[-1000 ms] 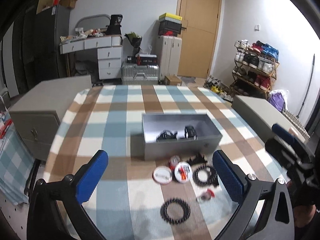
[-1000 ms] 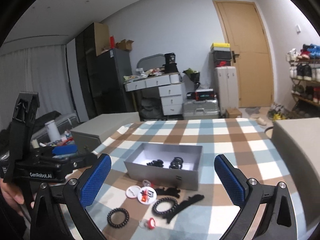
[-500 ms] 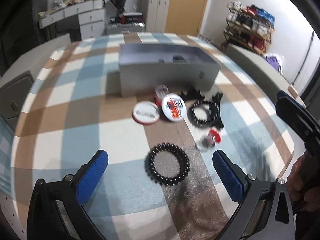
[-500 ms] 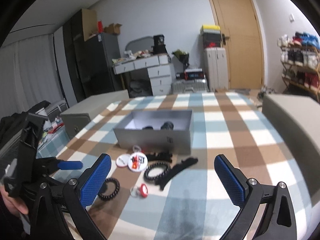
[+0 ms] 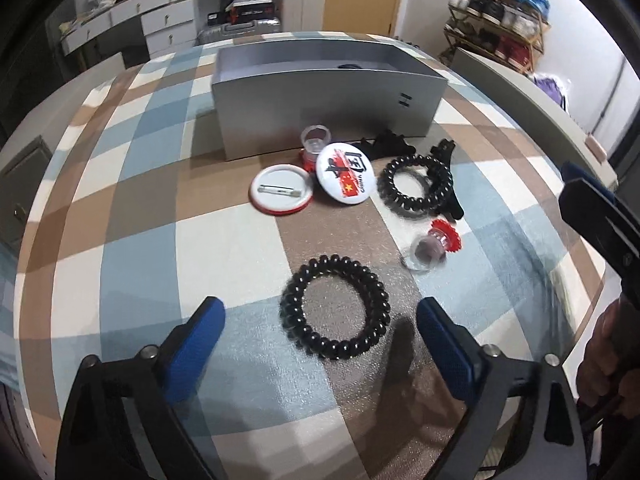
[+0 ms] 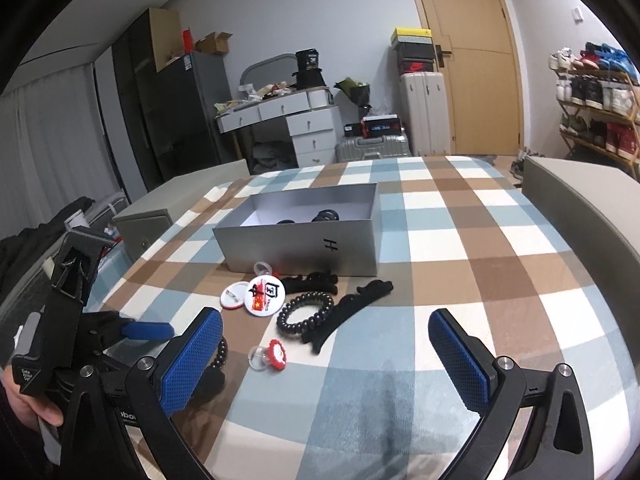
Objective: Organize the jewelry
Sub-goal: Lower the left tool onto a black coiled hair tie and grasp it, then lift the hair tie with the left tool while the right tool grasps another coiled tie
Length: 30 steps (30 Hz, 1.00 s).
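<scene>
A black coil hair tie (image 5: 335,307) lies on the checked tablecloth, just ahead of and between the fingers of my open left gripper (image 5: 320,344). Farther on lie a second black coil tie (image 5: 416,188), a black hair clip (image 5: 446,152), two round badges (image 5: 281,194) (image 5: 345,178), and two red-and-clear rings (image 5: 434,246) (image 5: 316,142). The open grey box (image 5: 320,96) behind them holds dark items. My right gripper (image 6: 324,356) is open and empty above the table's near side; the same pieces (image 6: 306,314) lie ahead of it.
Grey cabinets (image 6: 588,204) flank the table right and left (image 6: 140,224). A shoe rack (image 6: 596,100), a door, suitcases and a white desk stand behind. The left gripper body (image 6: 68,320) shows low left in the right wrist view.
My left gripper has dropped and moved forward, so the near black coil tie now sits right between its fingers. The right gripper has tilted slightly down. Nothing was grasped.
</scene>
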Tool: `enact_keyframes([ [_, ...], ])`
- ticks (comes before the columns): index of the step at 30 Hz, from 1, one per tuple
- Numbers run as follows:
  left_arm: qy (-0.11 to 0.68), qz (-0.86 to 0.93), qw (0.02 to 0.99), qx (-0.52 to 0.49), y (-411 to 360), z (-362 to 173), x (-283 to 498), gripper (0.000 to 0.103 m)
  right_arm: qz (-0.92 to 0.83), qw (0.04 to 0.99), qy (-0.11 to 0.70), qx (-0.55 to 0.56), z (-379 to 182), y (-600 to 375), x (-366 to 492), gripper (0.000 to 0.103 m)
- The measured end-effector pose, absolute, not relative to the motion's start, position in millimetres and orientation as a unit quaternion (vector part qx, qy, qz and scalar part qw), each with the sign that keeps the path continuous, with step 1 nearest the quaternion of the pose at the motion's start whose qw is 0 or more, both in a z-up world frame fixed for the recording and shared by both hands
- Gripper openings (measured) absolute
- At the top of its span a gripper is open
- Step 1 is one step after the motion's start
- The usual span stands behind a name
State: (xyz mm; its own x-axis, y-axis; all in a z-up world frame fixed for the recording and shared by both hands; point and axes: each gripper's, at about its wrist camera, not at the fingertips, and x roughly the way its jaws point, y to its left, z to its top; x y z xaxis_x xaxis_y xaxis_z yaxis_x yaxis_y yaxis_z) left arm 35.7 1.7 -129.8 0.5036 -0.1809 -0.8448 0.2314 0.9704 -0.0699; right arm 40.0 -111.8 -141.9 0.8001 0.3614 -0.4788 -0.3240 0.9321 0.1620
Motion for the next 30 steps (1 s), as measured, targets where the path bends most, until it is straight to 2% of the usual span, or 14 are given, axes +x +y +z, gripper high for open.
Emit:
enact_keyframes([
  [2,0.479,-0.120,0.869,0.036,-1,-129,33,0.079,0.180,0.949,0.258,0.032,-142,-112,40,0.103],
  [4,0.475,-0.121,0.871,0.039,0,-127,33,0.061,0.181,0.948,0.259,0.033,-142,-111,40,0.103],
  [6,0.474,-0.120,0.872,0.040,1,-125,33,0.047,0.185,0.947,0.261,0.033,-142,-111,40,0.103],
  [10,0.476,-0.125,0.870,0.037,3,-124,35,0.038,0.184,0.947,0.261,0.031,-142,-110,40,0.103],
  [19,0.468,-0.123,0.874,0.040,3,-120,33,0.035,0.195,0.944,0.262,0.038,-137,-112,44,0.103],
  [27,0.450,-0.110,0.886,0.030,13,-110,31,0.034,0.222,0.928,0.295,0.046,-130,-118,69,0.103],
  [30,0.442,-0.100,0.891,0.019,21,-105,31,0.034,0.239,0.916,0.320,0.027,-132,-109,86,0.097],
])
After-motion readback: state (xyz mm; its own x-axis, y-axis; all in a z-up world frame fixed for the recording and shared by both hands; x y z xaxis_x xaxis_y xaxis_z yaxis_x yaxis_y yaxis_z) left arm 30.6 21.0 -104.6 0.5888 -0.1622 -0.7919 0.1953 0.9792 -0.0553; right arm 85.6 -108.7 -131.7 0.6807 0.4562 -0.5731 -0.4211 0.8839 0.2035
